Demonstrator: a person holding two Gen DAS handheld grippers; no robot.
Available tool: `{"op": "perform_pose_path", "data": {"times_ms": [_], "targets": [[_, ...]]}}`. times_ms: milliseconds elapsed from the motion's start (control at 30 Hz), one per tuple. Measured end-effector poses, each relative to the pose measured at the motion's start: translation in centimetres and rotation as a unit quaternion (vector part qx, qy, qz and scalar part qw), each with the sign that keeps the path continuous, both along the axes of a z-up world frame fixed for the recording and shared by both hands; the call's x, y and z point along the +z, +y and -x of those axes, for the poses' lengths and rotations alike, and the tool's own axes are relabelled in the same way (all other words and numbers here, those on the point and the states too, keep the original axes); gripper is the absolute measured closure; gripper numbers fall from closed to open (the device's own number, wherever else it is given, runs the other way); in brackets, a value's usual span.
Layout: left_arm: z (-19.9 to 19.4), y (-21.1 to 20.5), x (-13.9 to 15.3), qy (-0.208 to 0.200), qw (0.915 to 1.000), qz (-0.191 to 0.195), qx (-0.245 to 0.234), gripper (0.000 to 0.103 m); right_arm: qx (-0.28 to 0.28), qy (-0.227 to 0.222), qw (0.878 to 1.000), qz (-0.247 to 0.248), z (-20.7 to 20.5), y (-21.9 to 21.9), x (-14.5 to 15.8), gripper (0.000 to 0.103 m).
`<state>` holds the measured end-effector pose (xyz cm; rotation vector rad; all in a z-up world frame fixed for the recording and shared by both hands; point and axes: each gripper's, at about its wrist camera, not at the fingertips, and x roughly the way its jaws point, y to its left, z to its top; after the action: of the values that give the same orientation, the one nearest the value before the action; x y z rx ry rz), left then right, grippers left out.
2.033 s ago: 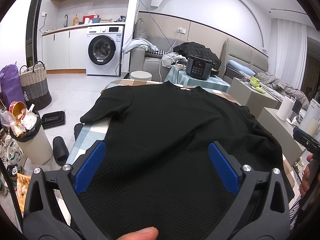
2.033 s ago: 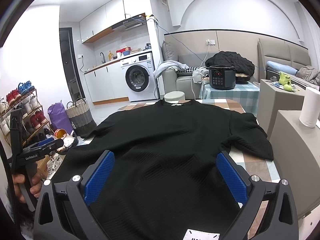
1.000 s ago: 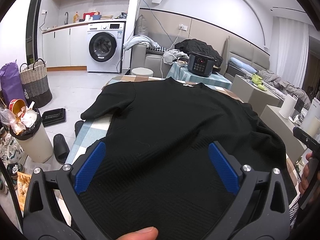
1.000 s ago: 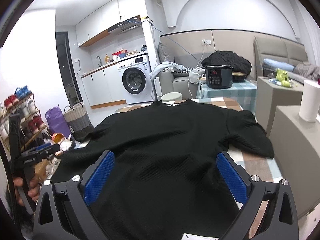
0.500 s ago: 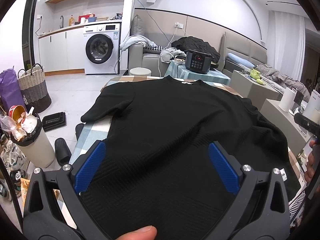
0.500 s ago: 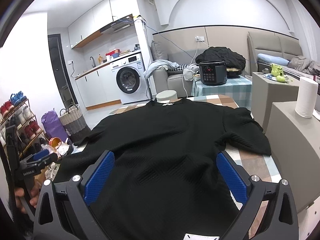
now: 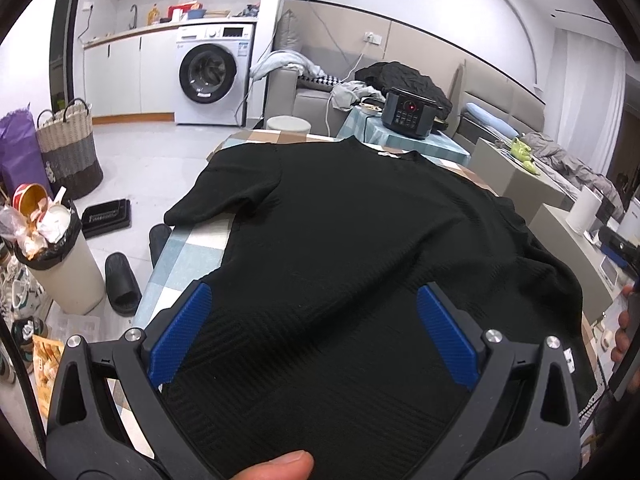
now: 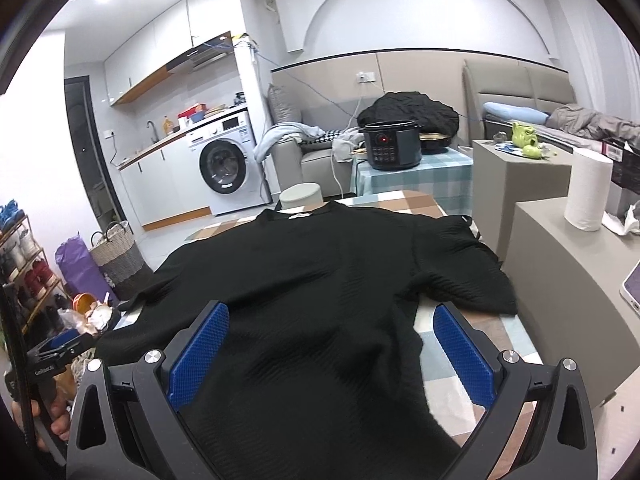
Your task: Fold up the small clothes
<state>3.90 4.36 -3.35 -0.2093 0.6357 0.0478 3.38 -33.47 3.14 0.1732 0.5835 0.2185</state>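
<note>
A black short-sleeved knit shirt [image 7: 360, 248] lies spread flat on a table with a checked cloth [image 7: 188, 252], collar at the far end. It also shows in the right wrist view [image 8: 320, 288]. My left gripper [image 7: 316, 332] is open and empty, its blue pads wide apart above the shirt's near hem on the left side. My right gripper [image 8: 328, 344] is open and empty above the hem on the right side. The right sleeve [image 8: 464, 272] lies spread to the right.
A full waste bin [image 7: 56, 252], slippers [image 7: 120, 280] and a woven basket [image 7: 68, 148] stand on the floor at left. A grey cabinet [image 8: 576, 280] with a paper roll [image 8: 586, 188] is at right. A cooker [image 8: 390, 146] sits on a small table behind.
Both grippers have tilted and shifted slightly over the shirt's near hem. Both stay open and the shirt has not moved.
</note>
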Motion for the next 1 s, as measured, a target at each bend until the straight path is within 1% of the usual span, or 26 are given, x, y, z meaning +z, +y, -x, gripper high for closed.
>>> {"op": "perform_pose_path", "data": {"times_ms": [167, 233, 333, 400, 467, 533, 600, 667, 700, 800, 900, 1000], "targets": [[-1.8, 1.0, 0.1, 0.009, 0.9997, -0.006, 0.022, 0.001, -0.006, 0.050, 0.998, -0.028, -1.9, -1.7, -1.2, 0.000], [-2.6, 1.5, 0.3, 0.010, 0.9995, -0.004, 0.031, 0.001, -0.015, 0.072, 0.996, -0.051, -2.9, -2.9, -1.7, 0.000], [-3.6, 2.4, 0.7, 0.007, 0.9991, 0.003, 0.043, 0.001, -0.047, 0.079, 0.992, -0.085, -3.9, -5.0, -2.2, 0.000], [-3.9, 2.8, 0.9, 0.004, 0.9988, 0.001, 0.050, 0.001, -0.072, 0.094, 0.988, -0.101, -4.9, -6.9, -2.9, 0.000], [-4.7, 3.1, 1.1, 0.002, 0.9987, -0.001, 0.050, 0.004, -0.093, 0.105, 0.983, -0.117, -5.7, -8.7, -3.6, 0.003], [-5.3, 3.3, 1.2, 0.002, 0.9988, -0.002, 0.049, 0.005, -0.121, 0.121, 0.975, -0.141, -6.4, -11.0, -4.6, 0.010], [-6.1, 3.3, 1.1, 0.004, 0.9987, -0.002, 0.051, 0.005, -0.142, 0.142, 0.963, -0.182, -7.1, -13.3, -5.8, 0.016], [-7.0, 3.5, 0.8, 0.007, 0.9987, 0.005, 0.050, 0.005, -0.155, 0.157, 0.950, -0.219, -7.7, -15.4, -7.2, 0.017], [-7.3, 3.5, 0.6, 0.009, 0.9987, 0.008, 0.050, 0.005, -0.163, 0.165, 0.942, -0.242, -8.1, -16.5, -7.9, 0.017], [-8.3, 3.6, 0.1, 0.012, 0.9982, 0.018, 0.055, 0.005, -0.185, 0.191, 0.923, -0.277, -9.0, -18.5, -9.7, 0.020], [-9.1, 3.4, -0.4, 0.015, 0.9982, 0.018, 0.056, 0.005, -0.197, 0.197, 0.914, -0.294, -10.0, -19.7, -10.6, 0.020], [-9.7, 3.4, -0.7, 0.018, 0.9983, 0.014, 0.053, 0.005, -0.203, 0.200, 0.910, -0.302, -11.3, -20.8, -11.2, 0.022]]}}
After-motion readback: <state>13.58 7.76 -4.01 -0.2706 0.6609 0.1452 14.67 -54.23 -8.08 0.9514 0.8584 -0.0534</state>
